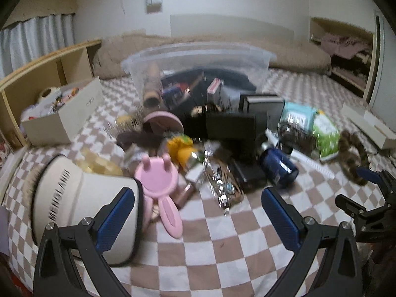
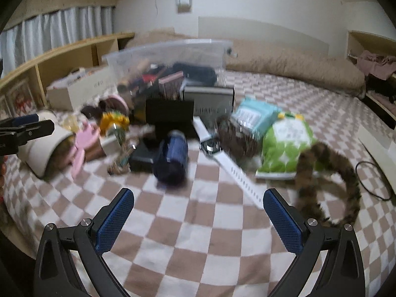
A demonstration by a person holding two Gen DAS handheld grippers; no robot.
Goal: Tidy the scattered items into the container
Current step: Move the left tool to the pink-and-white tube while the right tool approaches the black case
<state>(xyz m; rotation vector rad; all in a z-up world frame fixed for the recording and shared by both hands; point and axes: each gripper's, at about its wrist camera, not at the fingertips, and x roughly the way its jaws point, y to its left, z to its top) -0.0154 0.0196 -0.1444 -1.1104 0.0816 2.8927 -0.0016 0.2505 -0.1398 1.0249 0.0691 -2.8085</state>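
Note:
A clear plastic container (image 1: 198,57) stands at the back of the checkered bed and holds several items; it also shows in the right wrist view (image 2: 168,54). Scattered items lie in front of it: a white cylinder (image 1: 81,205), a pink bunny-eared mirror (image 1: 158,180), a dark blue bottle (image 1: 278,165) (image 2: 172,158), black boxes (image 1: 232,128), a green snack bag (image 2: 284,143), a white watch (image 2: 212,146) and a furry brown headband (image 2: 329,180). My left gripper (image 1: 198,217) is open and empty, its left finger beside the white cylinder. My right gripper (image 2: 198,220) is open and empty above the blanket, in front of the blue bottle.
A white cardboard box (image 1: 61,118) with small things sits at the left by a wooden shelf (image 1: 32,79). A long beige pillow (image 2: 297,66) lies along the wall. A black cable (image 2: 371,178) lies at the right edge. The right gripper shows at the left wrist view's right edge (image 1: 366,198).

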